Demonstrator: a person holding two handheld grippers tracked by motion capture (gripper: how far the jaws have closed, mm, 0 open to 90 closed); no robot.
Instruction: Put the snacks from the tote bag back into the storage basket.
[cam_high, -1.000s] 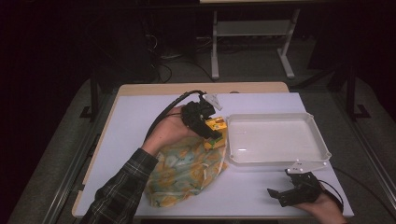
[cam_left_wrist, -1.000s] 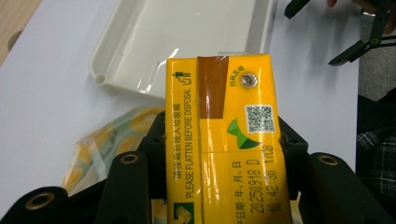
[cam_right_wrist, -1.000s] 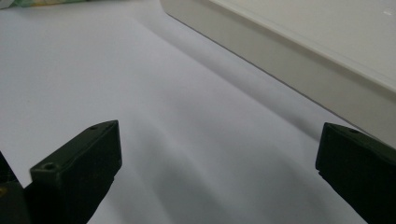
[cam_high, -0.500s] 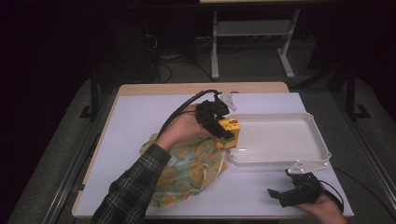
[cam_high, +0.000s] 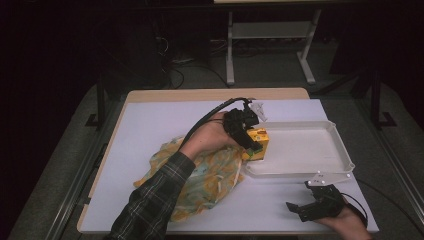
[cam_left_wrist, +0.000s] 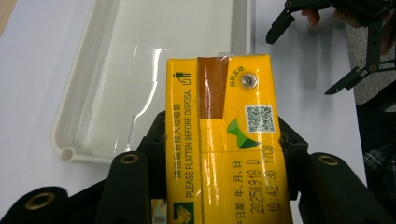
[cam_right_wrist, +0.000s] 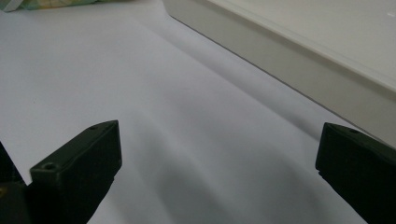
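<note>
Change since a second ago: your left gripper has carried the yellow drink carton off the patterned cloth bag and toward the white tray; your right gripper has kept its place.
Left gripper: its two black jaws pinch the yellow drink carton by its two narrow sides, and in the left gripper view the carton stands out between them with its printed face toward the camera.
Yellow drink carton: you hold it at the tray's near-left corner, over the rim, its far end reaching above the tray floor; whether it touches the rim you cannot tell from the high view.
Carton markings: a foil straw hole, a brown strip, a square code and a printed date line show on its face.
White tray: it sits on the white table top, to the right of the bag, its long side running left to right.
Patterned cloth bag: it lies crumpled under your left forearm, just beside the tray's left end.
Right gripper: its jaws are spread wide with nothing between them, low over the table top near the front edge, just outside the tray's near wall.
</note>
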